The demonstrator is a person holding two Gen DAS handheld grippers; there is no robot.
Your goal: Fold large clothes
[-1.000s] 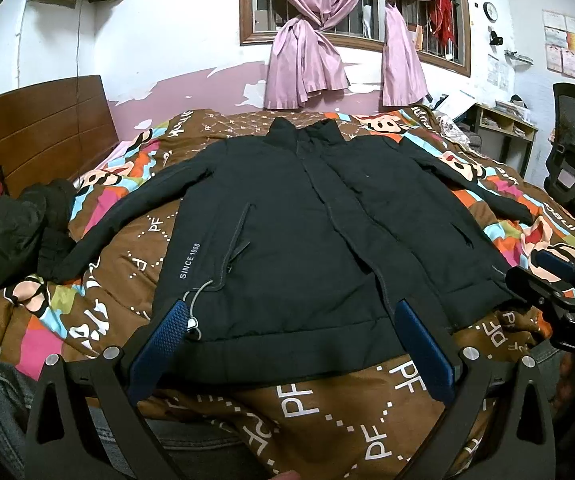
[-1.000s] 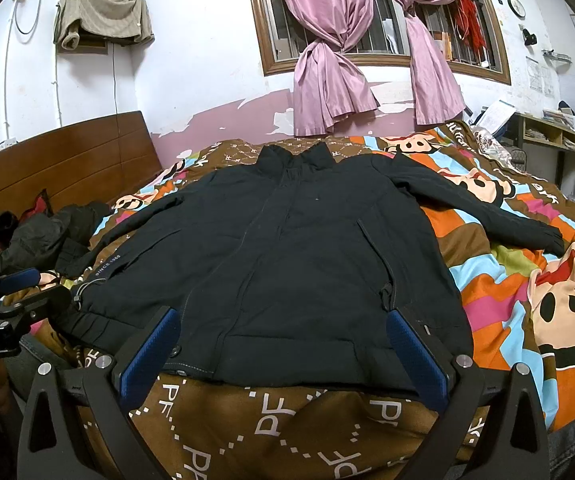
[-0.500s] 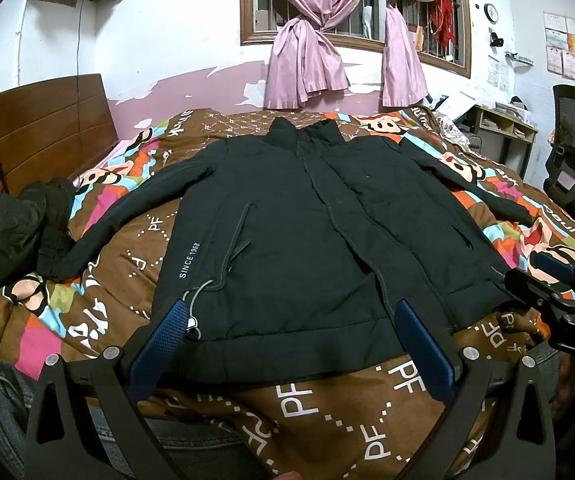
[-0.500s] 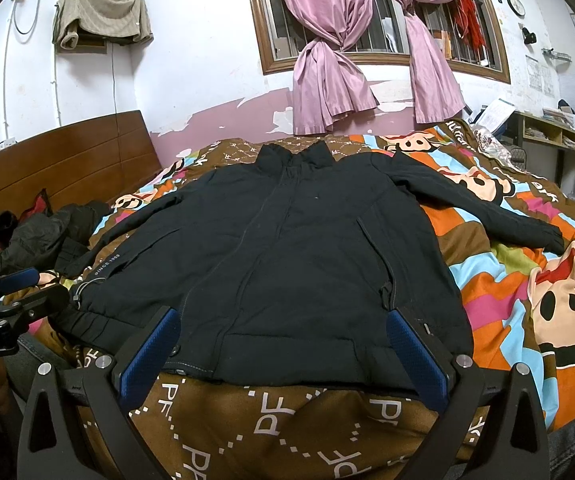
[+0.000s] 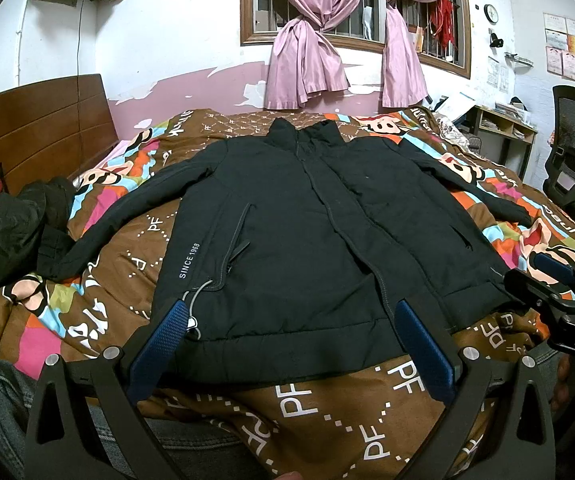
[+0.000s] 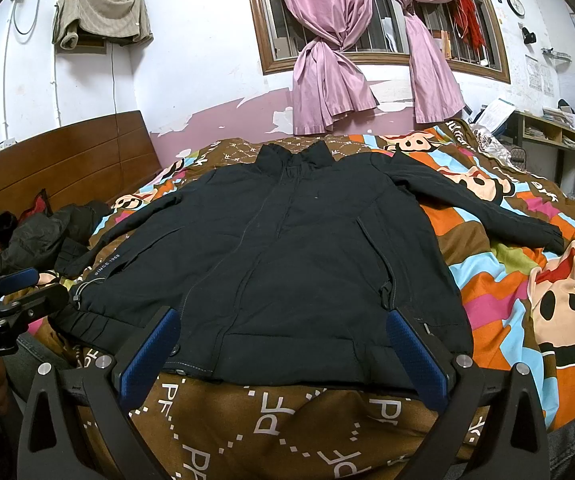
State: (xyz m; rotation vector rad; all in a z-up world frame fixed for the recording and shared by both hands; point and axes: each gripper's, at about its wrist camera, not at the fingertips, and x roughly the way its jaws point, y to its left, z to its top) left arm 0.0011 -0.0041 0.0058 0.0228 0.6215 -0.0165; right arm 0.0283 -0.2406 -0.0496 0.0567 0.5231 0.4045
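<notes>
Black jacket (image 5: 307,240) is lying front-up on the patterned bedspread (image 5: 327,396), hem toward us, collar toward the window wall. We are holding the left gripper (image 5: 291,344) and right gripper (image 6: 287,354) just short of the hem, fingers (image 5: 159,344) spread wide, grasping nothing. A bare strip of bedspread is showing between hem and bed edge. Both sleeves are stretching outward; the left cuff is reaching near a dark clothes pile (image 5: 11,224), the right cuff (image 6: 547,236) lying on open bedspread. White "SINCE 1968" lettering is showing near one pocket.
</notes>
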